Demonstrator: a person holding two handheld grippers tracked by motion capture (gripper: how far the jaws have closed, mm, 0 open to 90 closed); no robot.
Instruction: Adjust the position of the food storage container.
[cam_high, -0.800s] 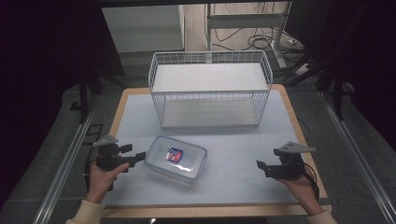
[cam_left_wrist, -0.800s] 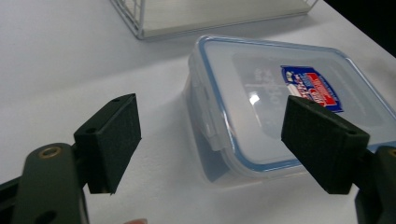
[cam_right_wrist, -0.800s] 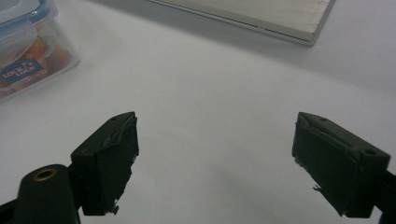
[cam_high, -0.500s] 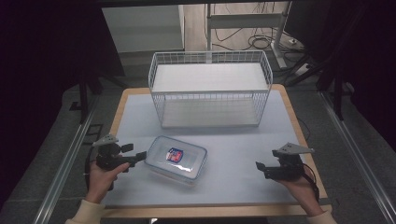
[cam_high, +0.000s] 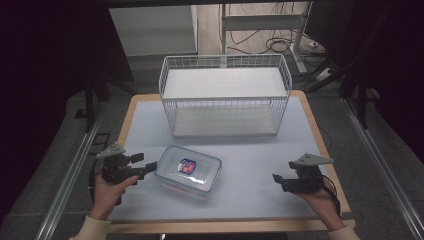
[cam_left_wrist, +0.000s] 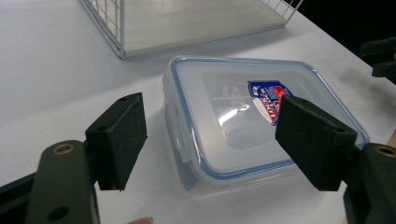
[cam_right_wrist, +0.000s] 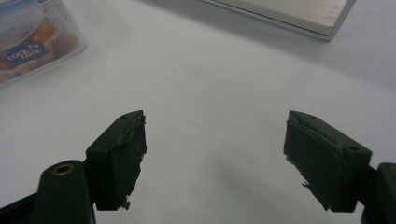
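Your left gripper (cam_high: 149, 169) sits at about eight o'clock on the white table (cam_high: 250, 195), its jaws spread wide and gripping nothing, with the tips just beside the near-left end of the clear plastic container (cam_high: 189, 170). Through the left gripper view, the container (cam_left_wrist: 252, 121) lies straight ahead between the two black pads; one pad (cam_left_wrist: 119, 140) stands off its left side over bare table, the other overlaps the lid's right part in the picture, and neither presses on it. The container rests flat on the table at roughly seven o'clock from the table's centre, its blue-rimmed lid on and a small red-and-blue label (cam_high: 187, 165) facing up. Your right gripper (cam_high: 276, 180) is at about four o'clock, well apart from the container, jaws likewise released and empty; in the right gripper view there is only bare white surface between its pads, with the container (cam_right_wrist: 32, 39) off at ten o'clock. The white wire basket (cam_high: 225, 65) stands at twelve o'clock, beyond the container and clear of both grippers.
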